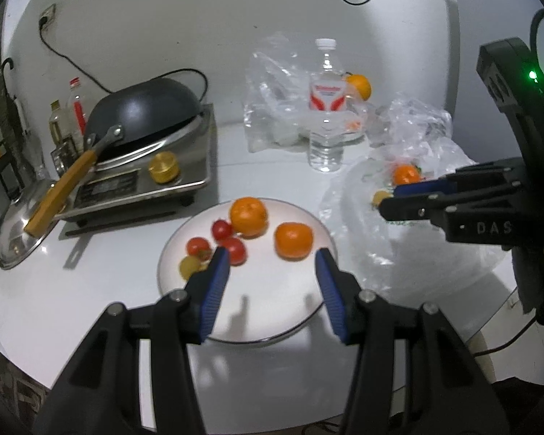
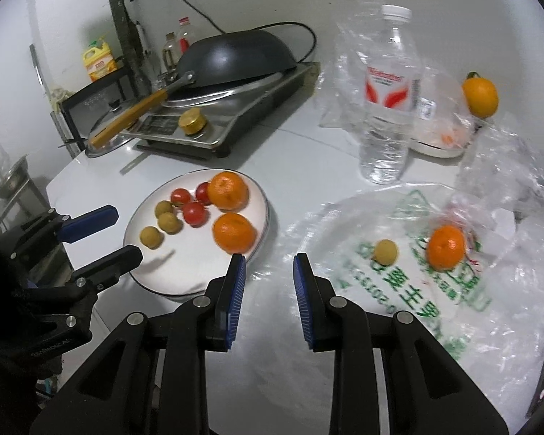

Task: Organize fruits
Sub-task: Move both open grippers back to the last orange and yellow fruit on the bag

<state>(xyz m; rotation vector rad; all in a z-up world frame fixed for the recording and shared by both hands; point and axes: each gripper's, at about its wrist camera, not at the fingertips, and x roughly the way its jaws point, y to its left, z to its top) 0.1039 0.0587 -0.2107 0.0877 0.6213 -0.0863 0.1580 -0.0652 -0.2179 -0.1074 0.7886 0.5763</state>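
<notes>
A white plate (image 1: 272, 311) (image 2: 185, 275) holds two oranges (image 1: 247, 215) (image 2: 234, 232), three red tomatoes (image 2: 194, 213) and small yellow-brown fruits (image 2: 151, 236). My left gripper (image 1: 272, 266) is open and empty above the plate's near side; it also shows in the right wrist view (image 2: 125, 232). My right gripper (image 2: 268, 272) is open and empty between the plate and a plastic bag (image 2: 435, 290). On the bag lie an orange (image 2: 446, 245) (image 1: 404, 174) and a small yellow fruit (image 2: 385, 251). The right gripper also shows in the left wrist view (image 1: 388, 199).
A water bottle (image 2: 386, 108) stands behind the bag. Another orange (image 2: 480, 96) sits by a second clear bag (image 1: 272, 108) at the back. An induction cooker (image 1: 156, 177) with an upturned black wok (image 1: 145, 108) and a steel lid (image 1: 16, 232) stand at left.
</notes>
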